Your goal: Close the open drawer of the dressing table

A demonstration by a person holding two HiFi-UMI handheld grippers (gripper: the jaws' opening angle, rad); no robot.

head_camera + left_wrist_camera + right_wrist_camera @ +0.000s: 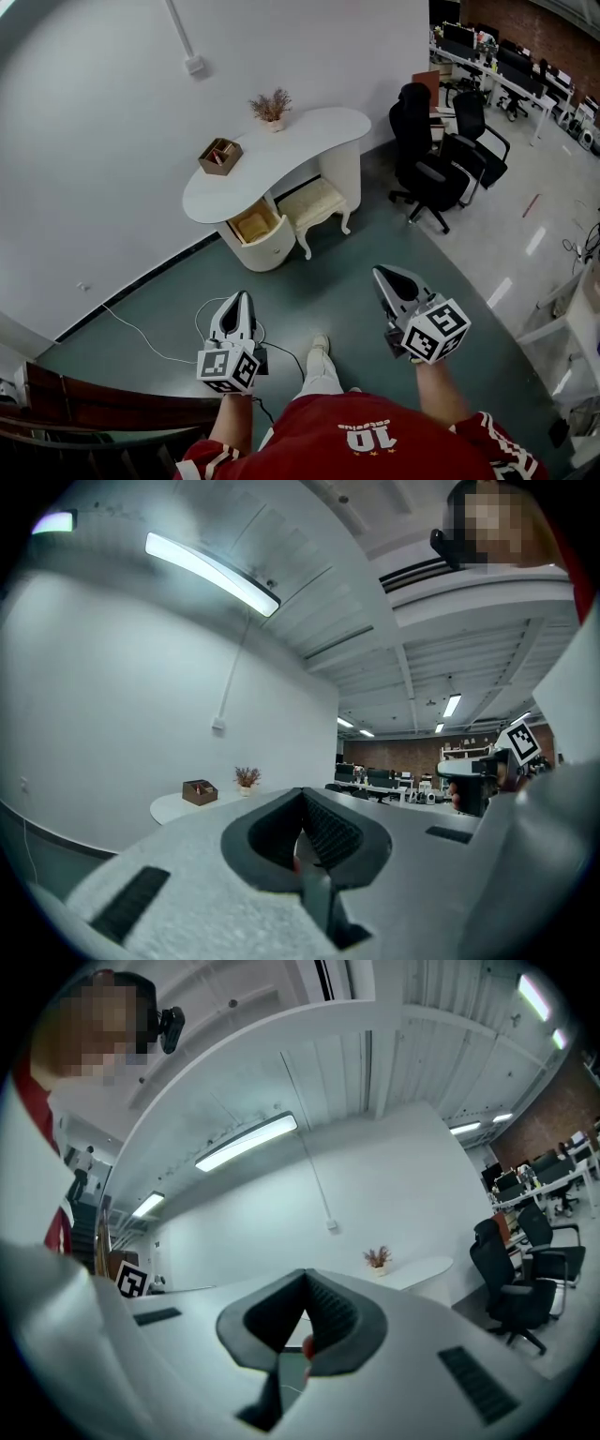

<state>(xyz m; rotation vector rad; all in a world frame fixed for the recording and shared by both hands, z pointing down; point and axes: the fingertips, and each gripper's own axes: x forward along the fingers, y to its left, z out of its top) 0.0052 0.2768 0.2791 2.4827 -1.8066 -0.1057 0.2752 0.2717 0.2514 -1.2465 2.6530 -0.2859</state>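
Left gripper (pixel 242 300) and right gripper (pixel 383 275) hang closed, far from open drawer (pixel 255 228)

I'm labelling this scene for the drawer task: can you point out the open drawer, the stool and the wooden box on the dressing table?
open drawer (pixel 255 226): head view, on its pale interior.
stool (pixel 312 199): head view, on the cushioned seat.
wooden box (pixel 221 157): head view, on its open top.

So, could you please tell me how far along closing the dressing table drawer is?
Nothing is done yet: the drawer of the dressing table stands pulled out. Nothing is in hand: the left gripper and right gripper are shut, empty, well short of it. Left: approach and push the drawer in.
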